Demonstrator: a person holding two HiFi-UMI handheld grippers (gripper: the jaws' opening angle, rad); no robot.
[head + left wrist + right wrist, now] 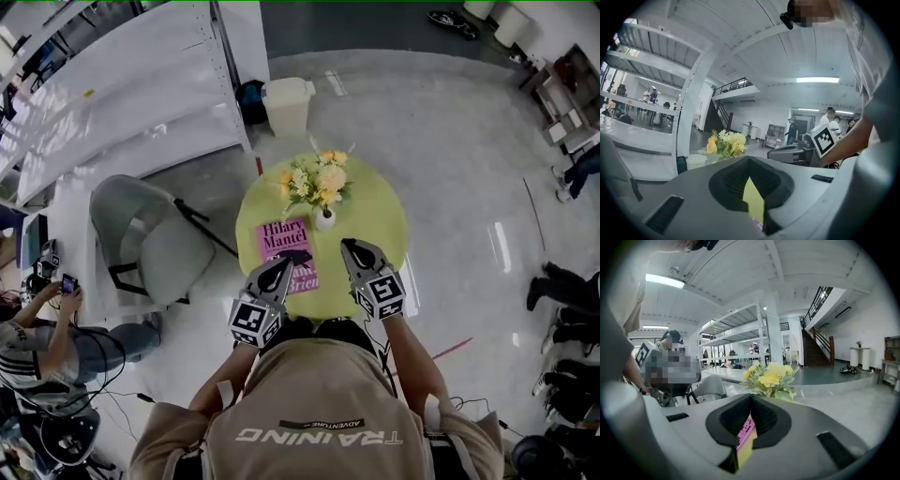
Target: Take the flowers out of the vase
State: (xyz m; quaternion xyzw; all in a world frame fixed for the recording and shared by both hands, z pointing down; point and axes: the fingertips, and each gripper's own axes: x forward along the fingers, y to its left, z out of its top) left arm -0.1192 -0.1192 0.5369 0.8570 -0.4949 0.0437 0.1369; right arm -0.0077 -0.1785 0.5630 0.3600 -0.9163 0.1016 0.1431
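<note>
Head view gives us the flowers [317, 178] standing in a small white vase [324, 219] on the round yellow-green tabletop [375, 225], with a pink book [286, 251] lying just left of the vase. Our left gripper [289, 261] hangs over the book, near the vase's left side, and our right gripper [349, 246] sits just short of the vase on its near right. In both gripper views the jaws meet at their tips with nothing between them. We judge the bunch light and soft, easy to crush at the top. The vase looks small and light enough to tip or lift along with it. We would open the jaws and pinch the gathered stems [323, 204] just above the vase's mouth. The other gripper can steady the vase's body.
</note>
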